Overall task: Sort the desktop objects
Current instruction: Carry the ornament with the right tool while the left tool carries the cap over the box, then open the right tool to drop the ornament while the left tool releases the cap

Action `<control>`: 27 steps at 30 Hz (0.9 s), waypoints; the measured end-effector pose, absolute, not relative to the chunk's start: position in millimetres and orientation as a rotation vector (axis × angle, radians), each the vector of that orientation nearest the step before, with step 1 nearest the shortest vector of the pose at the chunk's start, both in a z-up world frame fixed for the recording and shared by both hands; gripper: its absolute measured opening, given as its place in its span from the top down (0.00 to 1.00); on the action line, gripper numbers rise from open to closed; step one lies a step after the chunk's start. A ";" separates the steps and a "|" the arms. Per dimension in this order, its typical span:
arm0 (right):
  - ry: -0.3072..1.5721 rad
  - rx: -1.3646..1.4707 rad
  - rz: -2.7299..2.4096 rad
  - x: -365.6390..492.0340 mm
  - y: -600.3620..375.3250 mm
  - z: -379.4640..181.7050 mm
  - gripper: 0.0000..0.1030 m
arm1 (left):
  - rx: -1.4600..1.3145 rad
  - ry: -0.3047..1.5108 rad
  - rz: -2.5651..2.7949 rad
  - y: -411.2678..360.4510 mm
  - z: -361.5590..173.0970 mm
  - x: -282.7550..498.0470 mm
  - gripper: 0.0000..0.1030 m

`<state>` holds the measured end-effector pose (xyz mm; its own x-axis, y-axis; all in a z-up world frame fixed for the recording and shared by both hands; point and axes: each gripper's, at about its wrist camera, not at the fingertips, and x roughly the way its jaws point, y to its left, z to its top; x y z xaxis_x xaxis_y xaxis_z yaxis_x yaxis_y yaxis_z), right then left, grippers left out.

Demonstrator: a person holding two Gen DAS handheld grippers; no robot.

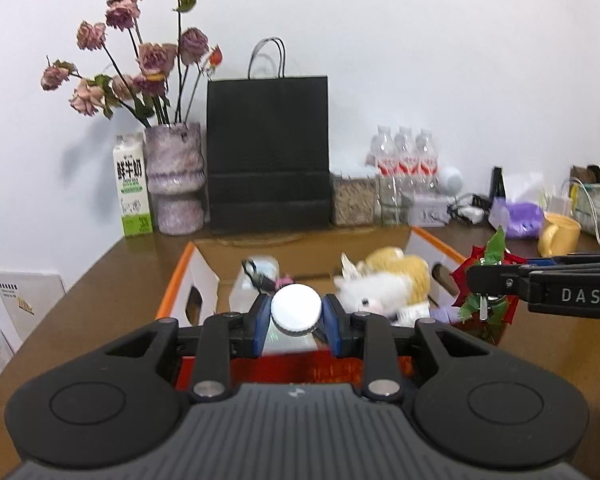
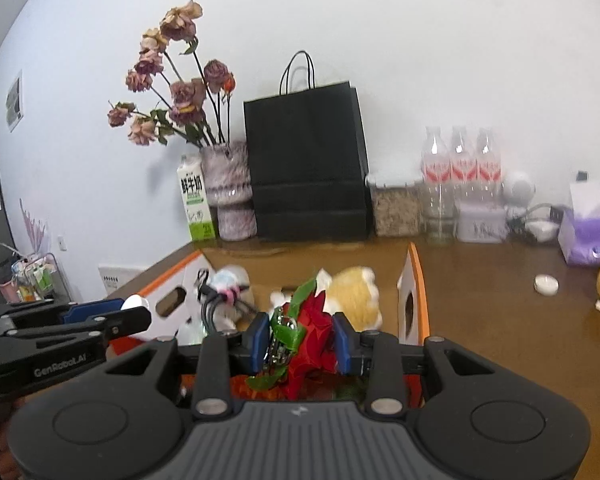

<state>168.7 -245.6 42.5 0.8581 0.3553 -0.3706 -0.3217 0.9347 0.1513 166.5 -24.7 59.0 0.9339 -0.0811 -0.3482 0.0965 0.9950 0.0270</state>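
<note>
My left gripper (image 1: pixel 296 320) is shut on a clear bottle with a white cap (image 1: pixel 296 311), held above the near edge of an open cardboard box (image 1: pixel 188 280) with orange trim. My right gripper (image 2: pixel 302 338) is shut on a red artificial flower with green leaves (image 2: pixel 314 328), also over the box (image 2: pixel 414 280). Inside the box lie a white and yellow plush toy (image 1: pixel 384 284), a small clear bottle and a bundle of black cable (image 2: pixel 216 304). The right gripper with the flower (image 1: pixel 484 280) shows at the right of the left wrist view; the left gripper (image 2: pixel 132 314) shows at the left of the right wrist view.
Along the wall stand a milk carton (image 1: pixel 132 192), a vase of dried roses (image 1: pixel 174 178), a black paper bag (image 1: pixel 268 152), a grain jar (image 1: pixel 352 200) and three water bottles (image 1: pixel 406 164). To the right are a purple tissue pack (image 2: pixel 588 236), a yellow mug (image 1: pixel 558 234) and a small white lid (image 2: pixel 546 284).
</note>
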 end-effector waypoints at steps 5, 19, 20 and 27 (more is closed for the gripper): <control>0.399 0.078 0.336 193.3 -240.9 43.9 0.69 | 0.026 0.344 -0.060 -19.9 60.8 184.2 0.72; 0.453 0.063 0.312 257.0 -237.6 11.7 0.69 | 0.006 0.417 0.032 -3.2 31.0 254.0 0.72; 0.463 0.066 0.311 257.7 -238.9 7.9 0.69 | 0.011 0.431 0.032 -2.3 26.7 255.4 0.72; 0.489 0.052 0.293 255.3 -238.7 -3.6 0.68 | 0.051 0.450 0.033 -4.7 13.8 254.7 0.72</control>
